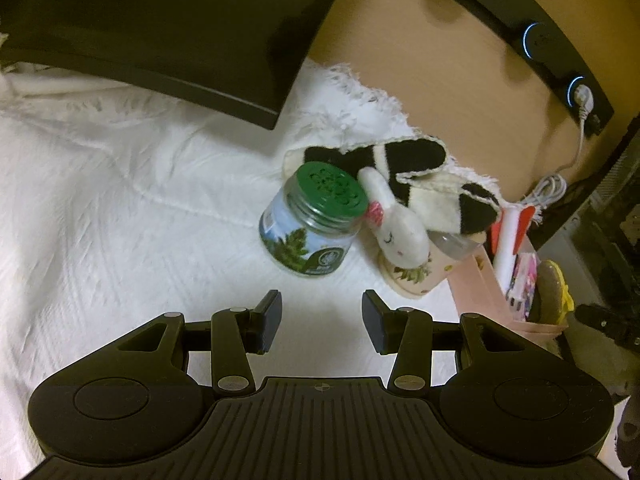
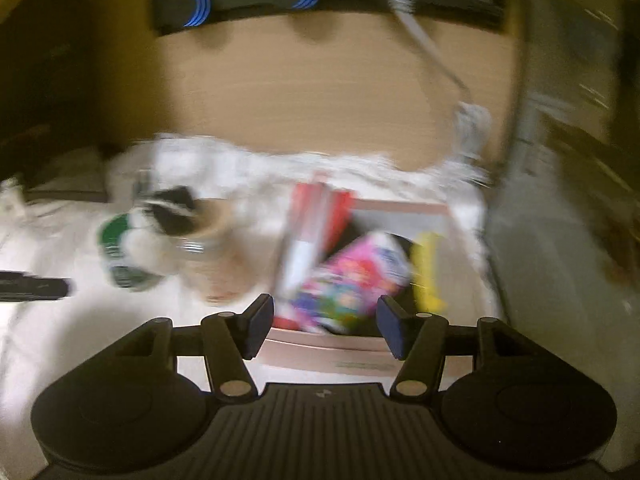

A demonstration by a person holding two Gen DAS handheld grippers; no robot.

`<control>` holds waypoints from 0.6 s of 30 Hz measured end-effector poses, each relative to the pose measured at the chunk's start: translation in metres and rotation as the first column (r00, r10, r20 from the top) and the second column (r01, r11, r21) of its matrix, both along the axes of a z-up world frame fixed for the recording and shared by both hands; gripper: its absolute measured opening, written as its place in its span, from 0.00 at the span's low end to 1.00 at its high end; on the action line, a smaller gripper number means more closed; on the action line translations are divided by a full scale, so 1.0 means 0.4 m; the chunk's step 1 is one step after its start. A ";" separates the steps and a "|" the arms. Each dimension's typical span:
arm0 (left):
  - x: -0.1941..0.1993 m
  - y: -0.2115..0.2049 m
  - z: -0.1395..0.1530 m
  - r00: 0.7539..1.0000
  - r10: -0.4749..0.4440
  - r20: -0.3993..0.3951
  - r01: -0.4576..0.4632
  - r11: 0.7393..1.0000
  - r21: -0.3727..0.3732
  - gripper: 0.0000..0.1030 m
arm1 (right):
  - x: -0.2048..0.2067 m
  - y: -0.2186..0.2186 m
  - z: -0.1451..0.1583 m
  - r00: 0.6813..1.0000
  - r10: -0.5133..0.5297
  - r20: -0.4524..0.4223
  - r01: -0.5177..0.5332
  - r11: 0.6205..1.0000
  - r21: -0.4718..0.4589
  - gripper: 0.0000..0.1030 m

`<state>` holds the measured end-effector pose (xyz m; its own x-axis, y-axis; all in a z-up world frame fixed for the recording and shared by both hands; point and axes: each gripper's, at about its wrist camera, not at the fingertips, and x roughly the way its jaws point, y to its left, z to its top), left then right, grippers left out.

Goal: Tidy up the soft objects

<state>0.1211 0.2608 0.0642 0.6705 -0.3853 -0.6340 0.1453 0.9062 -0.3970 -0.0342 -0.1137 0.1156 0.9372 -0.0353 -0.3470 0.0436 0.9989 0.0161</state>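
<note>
Your left claw (image 1: 322,322) hangs over the white cloth (image 1: 120,200) on the counter, released, nothing between its jaws. Bare cloth runs wide to its left and straight ahead, up to the dark monitor (image 1: 160,28) that overhangs the far side. The cloth's fringed edge lies ahead and right, with the wooden wall (image 1: 440,60) beyond it.

The soft things sit ahead and slightly right of that claw: a black-and-white plush (image 1: 404,164) draped over a cup (image 1: 424,276), with a white bunny (image 1: 396,232) leaning on the cup. A green-lidded jar (image 1: 312,224) stands just left, touching the bunny.

Your right claw (image 2: 326,326) is released and empty, over the near rim of the pink box (image 2: 360,346); this view is blurred. A colourful pack (image 2: 352,280) lies in the box, just beyond the jaws. The plush (image 2: 172,208) is well to its left.
</note>
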 end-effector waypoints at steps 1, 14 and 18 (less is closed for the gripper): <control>0.003 -0.002 -0.002 1.000 -0.003 -0.005 0.003 1.000 -0.001 0.47 | 0.004 0.028 0.015 0.999 0.039 0.011 -0.038 0.999 -0.013 0.57; -0.063 0.074 -0.025 0.998 -0.058 -0.028 0.056 0.997 -0.061 0.47 | 0.345 0.484 -0.004 0.942 0.278 -0.187 -0.326 0.636 -0.699 0.82; -0.096 0.144 -0.057 0.998 -0.013 -0.059 0.007 0.996 -0.089 0.47 | 0.432 0.500 -0.047 0.941 0.238 -0.242 -0.337 0.563 -0.755 0.86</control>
